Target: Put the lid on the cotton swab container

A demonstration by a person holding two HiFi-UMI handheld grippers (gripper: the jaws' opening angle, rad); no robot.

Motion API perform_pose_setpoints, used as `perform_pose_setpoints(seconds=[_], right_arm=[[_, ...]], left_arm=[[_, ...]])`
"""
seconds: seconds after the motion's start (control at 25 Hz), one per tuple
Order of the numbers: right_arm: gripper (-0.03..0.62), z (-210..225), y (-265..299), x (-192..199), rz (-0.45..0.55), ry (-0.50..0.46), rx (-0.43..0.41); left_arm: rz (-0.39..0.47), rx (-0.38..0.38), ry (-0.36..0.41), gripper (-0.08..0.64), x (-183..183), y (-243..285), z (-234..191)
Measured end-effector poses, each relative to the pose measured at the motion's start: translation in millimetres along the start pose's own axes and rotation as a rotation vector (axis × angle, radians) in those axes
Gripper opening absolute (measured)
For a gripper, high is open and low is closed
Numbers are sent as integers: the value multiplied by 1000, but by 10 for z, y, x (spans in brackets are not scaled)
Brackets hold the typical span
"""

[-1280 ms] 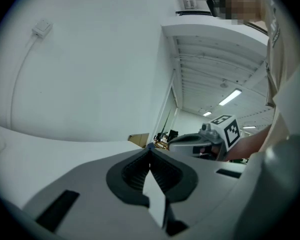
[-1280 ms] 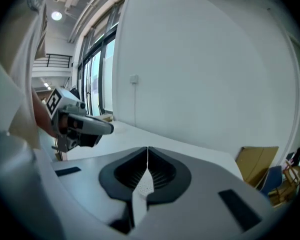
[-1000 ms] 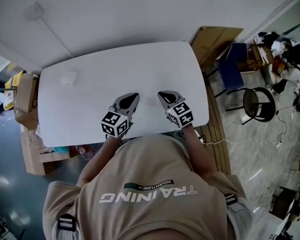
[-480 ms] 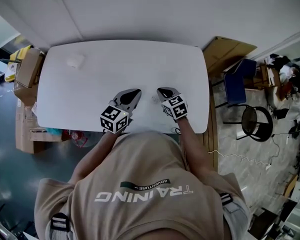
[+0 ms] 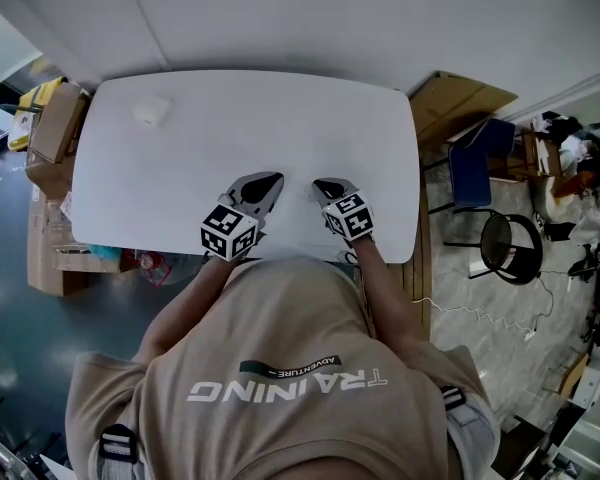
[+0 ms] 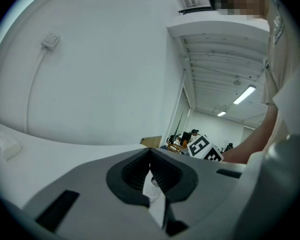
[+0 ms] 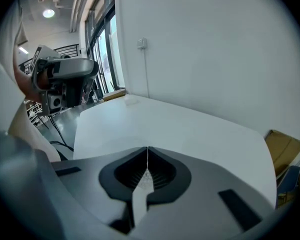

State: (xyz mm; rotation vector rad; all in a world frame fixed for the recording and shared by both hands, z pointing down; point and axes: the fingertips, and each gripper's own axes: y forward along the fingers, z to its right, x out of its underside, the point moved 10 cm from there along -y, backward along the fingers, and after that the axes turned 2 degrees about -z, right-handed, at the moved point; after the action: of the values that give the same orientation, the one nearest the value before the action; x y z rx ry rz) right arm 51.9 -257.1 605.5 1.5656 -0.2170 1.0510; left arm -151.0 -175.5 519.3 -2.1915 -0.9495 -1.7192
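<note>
**Both grippers clenched at the near edge, white box far off at the corner**

The person stood at the near edge of a white table (image 5: pixel 280 118), a gripper in each hand. The left gripper (image 5: pixel 264 182) and the right gripper (image 5: pixel 326 185) hovered side by side over the near part of the table, well apart from each other, both pointing away from the person and leaning slightly toward one another. In the left gripper view the two jaws were clenched, tips meeting, with only a narrow slit below them. The right gripper view showed the same: tips pressed together, nothing clamped between them.

A small white box (image 5: pixel 151 111) lay on the table at its far left corner, well apart from both grippers. It looked slightly longer along the far edge of the table than across it, though it was too small to tell which way it faced or whether it was open. On the table between the two grippers lay a faint pale item (image 5: pixel 305 197); its shape and long axis could not be made out, nor whether it was the lid or the container.

Cardboard boxes (image 5: pixel 55 128) stood on the floor left of the table, and a round black stool (image 5: pixel 507 246) stood on its right.
</note>
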Motion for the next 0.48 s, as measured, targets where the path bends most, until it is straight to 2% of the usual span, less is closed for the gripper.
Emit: perform_pose_setpoints(seconds=[0.48], right_arm=[[20,-78,113,129,-56,-16,-4]], left_arm=[[-15,23,6,13,58,-39,60]])
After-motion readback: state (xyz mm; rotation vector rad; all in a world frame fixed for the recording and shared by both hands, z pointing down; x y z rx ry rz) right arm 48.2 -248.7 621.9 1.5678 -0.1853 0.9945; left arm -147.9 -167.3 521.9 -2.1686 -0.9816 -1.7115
